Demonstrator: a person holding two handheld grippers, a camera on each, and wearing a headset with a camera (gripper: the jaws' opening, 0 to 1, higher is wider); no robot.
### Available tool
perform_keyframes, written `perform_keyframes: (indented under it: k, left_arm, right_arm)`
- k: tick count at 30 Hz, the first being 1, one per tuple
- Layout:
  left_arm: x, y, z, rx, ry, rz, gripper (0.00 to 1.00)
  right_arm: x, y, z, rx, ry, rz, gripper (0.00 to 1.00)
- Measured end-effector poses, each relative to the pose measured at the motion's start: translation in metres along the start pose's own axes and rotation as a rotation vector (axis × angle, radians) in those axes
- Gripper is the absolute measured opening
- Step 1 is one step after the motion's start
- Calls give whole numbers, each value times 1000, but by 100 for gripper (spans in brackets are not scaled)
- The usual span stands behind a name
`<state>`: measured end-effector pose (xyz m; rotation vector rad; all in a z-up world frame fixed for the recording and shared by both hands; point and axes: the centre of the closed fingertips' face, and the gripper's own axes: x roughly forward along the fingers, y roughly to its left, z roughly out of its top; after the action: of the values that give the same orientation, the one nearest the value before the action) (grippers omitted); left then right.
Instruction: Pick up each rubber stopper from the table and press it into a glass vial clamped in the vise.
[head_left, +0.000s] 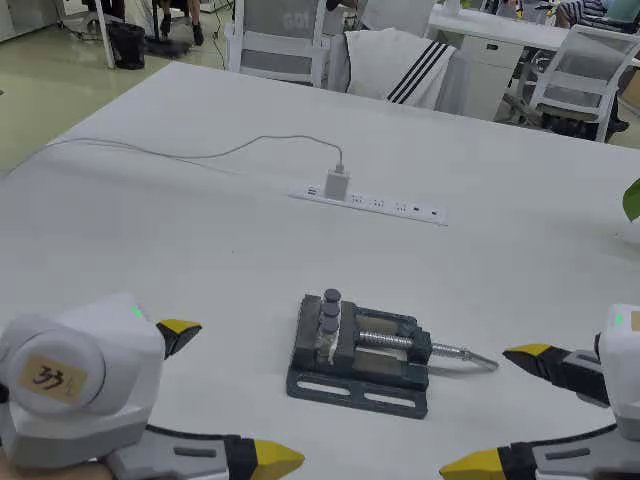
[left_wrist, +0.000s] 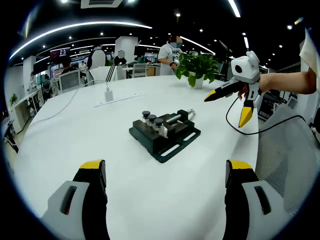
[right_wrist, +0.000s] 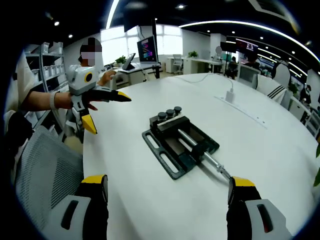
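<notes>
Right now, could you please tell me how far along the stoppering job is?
Done, it seems: the three glass vials in the vise each wear a dark rubber stopper, though how deeply they are seated I cannot tell. In hand: nothing; the left gripper and right gripper are open, apart from the vise. Left: probably just checking the seating.

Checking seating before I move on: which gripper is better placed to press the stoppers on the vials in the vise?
Probably left. The left gripper, open and empty, is nearer the vials, at their end of the vise; the right gripper, also open, faces the screw handle end.
</notes>
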<state>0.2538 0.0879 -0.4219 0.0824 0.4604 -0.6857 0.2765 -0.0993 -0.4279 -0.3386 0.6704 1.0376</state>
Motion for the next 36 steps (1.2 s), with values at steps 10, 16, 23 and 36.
perform_keyframes:
  k: [10, 16, 23, 36]
  left_arm:
    - [-1, -3, -8, 6, 30, -12, 99]
    - [2, 0, -14, -17, 55, -25, 99]
    - [9, 3, -16, -46, 62, -23, 99]
    - [14, 6, -10, -61, 36, -9, 99]
  right_arm:
    - [-5, 5, -8, 76, -45, -32, 99]
    - [-9, 8, -19, 149, -72, -48, 99]
    - [-6, 5, -23, 165, -60, -56, 99]
    - [3, 11, -27, 164, -57, -44, 99]
